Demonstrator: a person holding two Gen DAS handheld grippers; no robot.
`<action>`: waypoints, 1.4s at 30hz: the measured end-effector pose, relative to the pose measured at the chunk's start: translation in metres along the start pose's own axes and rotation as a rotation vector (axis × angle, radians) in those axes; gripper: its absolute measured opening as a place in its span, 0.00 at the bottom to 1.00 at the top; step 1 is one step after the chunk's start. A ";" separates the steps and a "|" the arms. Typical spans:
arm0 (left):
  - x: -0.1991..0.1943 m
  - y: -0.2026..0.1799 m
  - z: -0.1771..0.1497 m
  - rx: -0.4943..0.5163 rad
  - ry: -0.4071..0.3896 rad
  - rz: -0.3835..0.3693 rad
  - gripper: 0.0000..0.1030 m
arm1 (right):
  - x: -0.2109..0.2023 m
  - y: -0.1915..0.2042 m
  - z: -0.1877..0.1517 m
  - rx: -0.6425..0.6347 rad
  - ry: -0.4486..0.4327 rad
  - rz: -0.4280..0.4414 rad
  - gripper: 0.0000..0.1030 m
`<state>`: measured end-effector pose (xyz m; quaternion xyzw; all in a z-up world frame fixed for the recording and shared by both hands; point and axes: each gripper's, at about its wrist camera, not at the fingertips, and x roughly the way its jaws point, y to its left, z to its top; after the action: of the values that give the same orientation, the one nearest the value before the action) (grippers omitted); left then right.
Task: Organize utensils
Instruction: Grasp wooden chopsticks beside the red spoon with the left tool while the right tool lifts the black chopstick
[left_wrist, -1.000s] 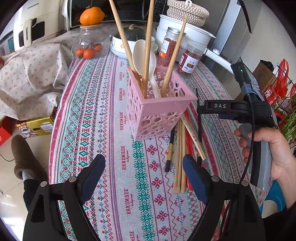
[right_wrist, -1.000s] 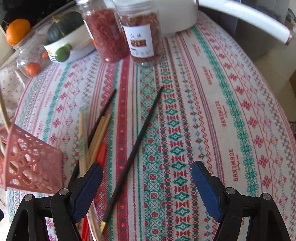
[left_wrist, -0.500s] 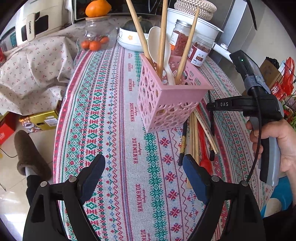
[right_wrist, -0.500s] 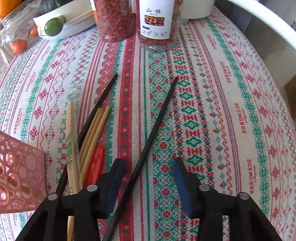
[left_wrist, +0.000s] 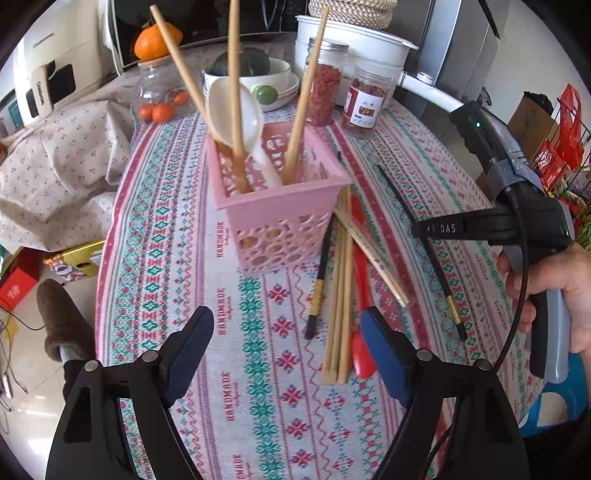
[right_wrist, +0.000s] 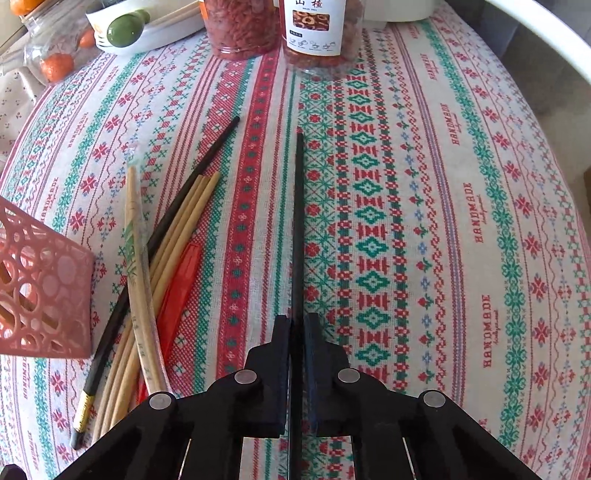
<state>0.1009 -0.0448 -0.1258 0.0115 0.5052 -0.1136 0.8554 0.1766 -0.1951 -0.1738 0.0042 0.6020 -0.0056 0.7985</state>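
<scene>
Woven cloth, cream w/ red, green & pink bands and "HANDMADE" lettering, covers the round table (right_wrist: 461, 206) edge to edge. Nearest in the left wrist view: left gripper (left_wrist: 286, 350), jaws apart w/ nothing between them, having just narrowed a little, hanging over bare cloth. In the right wrist view the right gripper (right_wrist: 297, 332) is clamped tight on a black chopstick (right_wrist: 298, 229), its jaws having just closed onto it; the stick runs straight ahead from the pads, far tip over the cloth.

Just left of that: a loose pile of utensils on the cloth – bamboo chopsticks (right_wrist: 173, 240), a second black chopstick w/ gold band (right_wrist: 166, 225), a printed pale pair (right_wrist: 136, 258) laid across, something red plastic (right_wrist: 181, 280) underneath. Pink perforated basket (left_wrist: 280, 229) stands beside the pile, holding three wooden chopsticks (left_wrist: 232, 92) and a white spoon (left_wrist: 236, 110), all upright-ish.

Further back: two clear jars of red dried stuff (left_wrist: 362, 99), stacked bowls w/ dark green squash (left_wrist: 255, 74), glass jar w/ small oranges (left_wrist: 162, 107), an orange on its lid. Behind those a white pot (left_wrist: 354, 44) w/ woven lid, appliances along the wall. Left of the table: floral fabric (left_wrist: 55, 166), boxes on a tiled floor.
</scene>
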 end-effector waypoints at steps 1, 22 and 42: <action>0.003 -0.006 0.003 -0.015 0.005 -0.014 0.65 | -0.001 -0.003 -0.002 -0.002 0.006 0.008 0.05; 0.064 -0.071 -0.001 -0.102 0.132 -0.031 0.08 | -0.048 -0.088 -0.062 -0.009 0.016 0.135 0.05; 0.023 -0.058 0.009 -0.048 0.130 -0.031 0.05 | -0.060 -0.077 -0.061 -0.020 0.004 0.139 0.05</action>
<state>0.1074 -0.1064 -0.1359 -0.0092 0.5624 -0.1137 0.8189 0.1001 -0.2713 -0.1325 0.0382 0.6018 0.0557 0.7958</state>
